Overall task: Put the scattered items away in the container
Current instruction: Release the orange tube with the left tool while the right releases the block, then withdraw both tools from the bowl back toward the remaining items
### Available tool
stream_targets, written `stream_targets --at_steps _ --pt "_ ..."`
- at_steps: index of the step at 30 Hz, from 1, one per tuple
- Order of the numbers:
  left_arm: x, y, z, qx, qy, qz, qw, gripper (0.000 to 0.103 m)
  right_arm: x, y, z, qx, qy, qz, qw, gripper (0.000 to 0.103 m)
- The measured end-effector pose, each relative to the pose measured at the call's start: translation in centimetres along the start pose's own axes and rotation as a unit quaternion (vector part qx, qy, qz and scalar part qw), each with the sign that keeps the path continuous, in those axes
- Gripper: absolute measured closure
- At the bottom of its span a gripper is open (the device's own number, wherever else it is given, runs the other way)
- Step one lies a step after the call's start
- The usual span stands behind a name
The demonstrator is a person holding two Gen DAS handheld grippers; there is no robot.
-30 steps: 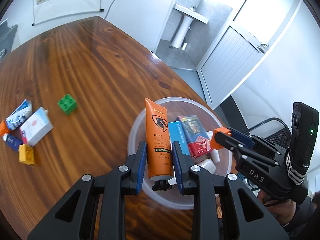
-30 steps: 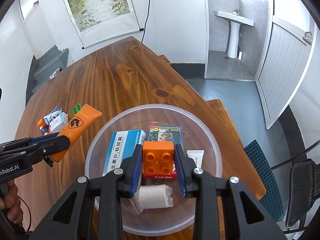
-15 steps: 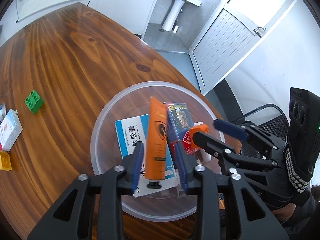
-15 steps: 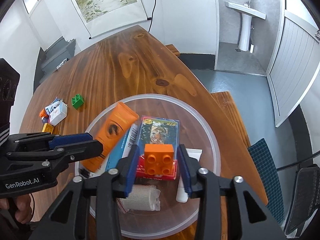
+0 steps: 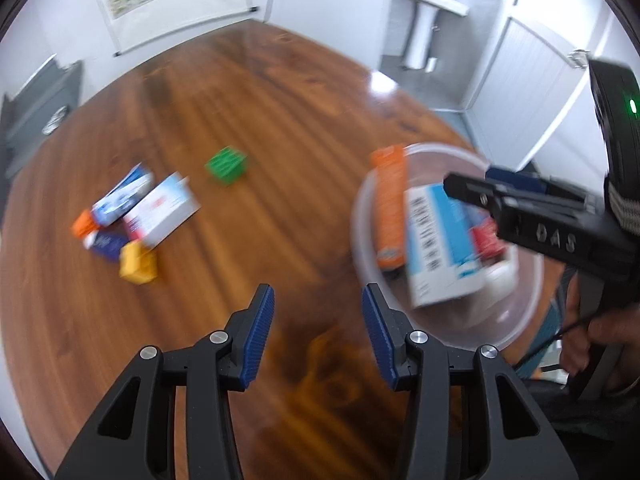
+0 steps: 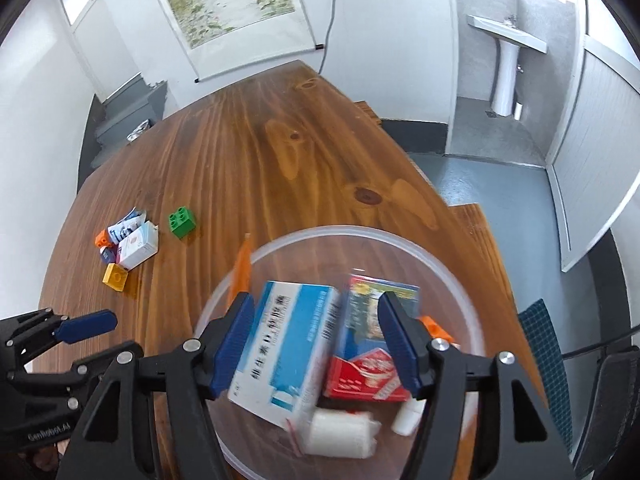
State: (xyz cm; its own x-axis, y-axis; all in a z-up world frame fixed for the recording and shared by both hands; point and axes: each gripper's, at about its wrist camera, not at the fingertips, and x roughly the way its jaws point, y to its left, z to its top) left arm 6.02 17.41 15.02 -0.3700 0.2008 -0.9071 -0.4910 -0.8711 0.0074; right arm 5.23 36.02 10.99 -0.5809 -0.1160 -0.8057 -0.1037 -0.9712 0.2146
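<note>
The clear plastic bowl [image 6: 476, 320] [image 5: 360, 216] holds an orange tube [image 5: 390, 208] leaning on its rim, a blue-and-white box [image 6: 280, 352] [image 5: 440, 240], a red card pack [image 6: 366, 372], a white roll [image 6: 340, 432] and an orange brick [image 6: 434, 326]. My right gripper [image 6: 316, 344] is open and empty above the bowl. My left gripper [image 5: 318, 332] is open and empty over bare table left of the bowl. Loose on the table are a green brick [image 5: 226, 165] [image 6: 182, 222], a yellow brick [image 5: 138, 266] [image 6: 115, 276], a white box [image 5: 162, 210] [image 6: 138, 246] and small packets [image 5: 120, 200].
The wooden table [image 6: 260, 152] runs far and left; its right edge drops to a grey floor. A chair [image 6: 608, 392] stands at the right. The right gripper's body [image 5: 552, 232] reaches over the bowl in the left wrist view.
Both grippers opened. The orange tube dropped into the bowl and the orange brick fell beside the card pack. My left gripper swung left, away from the bowl, toward the scattered items.
</note>
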Motion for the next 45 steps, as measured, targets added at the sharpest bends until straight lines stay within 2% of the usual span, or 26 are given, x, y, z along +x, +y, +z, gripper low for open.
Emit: stream_targets --at_steps 6,11,26,36,41,45 --pt "-1.8 6.3 -3.9 -0.092 0.006 0.045 0.9947 0.054 2.7 7.5 0.9 -0.072 0.016 0.049 0.996 0.034" --pt "-2.9 9.0 -6.2 -0.118 0.007 0.063 0.9909 0.054 3.9 11.3 0.4 -0.083 0.036 0.071 0.993 0.030" --pt "-3.5 12.9 -9.6 -0.125 0.008 0.075 0.9892 0.053 6.3 16.4 -0.5 -0.084 0.088 0.058 0.991 0.029" --pt "-3.0 16.1 -12.4 -0.201 0.026 0.083 0.9757 0.053 9.7 19.3 -1.2 -0.106 0.145 0.067 0.981 0.029" --pt "-2.3 16.3 -12.9 -0.212 0.036 0.084 0.9730 0.053 10.6 19.6 -1.4 -0.112 0.158 0.064 0.979 0.029" --pt "-1.9 16.1 -12.7 -0.206 0.040 0.085 0.9740 0.053 11.0 19.5 -1.2 -0.111 0.162 0.062 0.979 0.029"
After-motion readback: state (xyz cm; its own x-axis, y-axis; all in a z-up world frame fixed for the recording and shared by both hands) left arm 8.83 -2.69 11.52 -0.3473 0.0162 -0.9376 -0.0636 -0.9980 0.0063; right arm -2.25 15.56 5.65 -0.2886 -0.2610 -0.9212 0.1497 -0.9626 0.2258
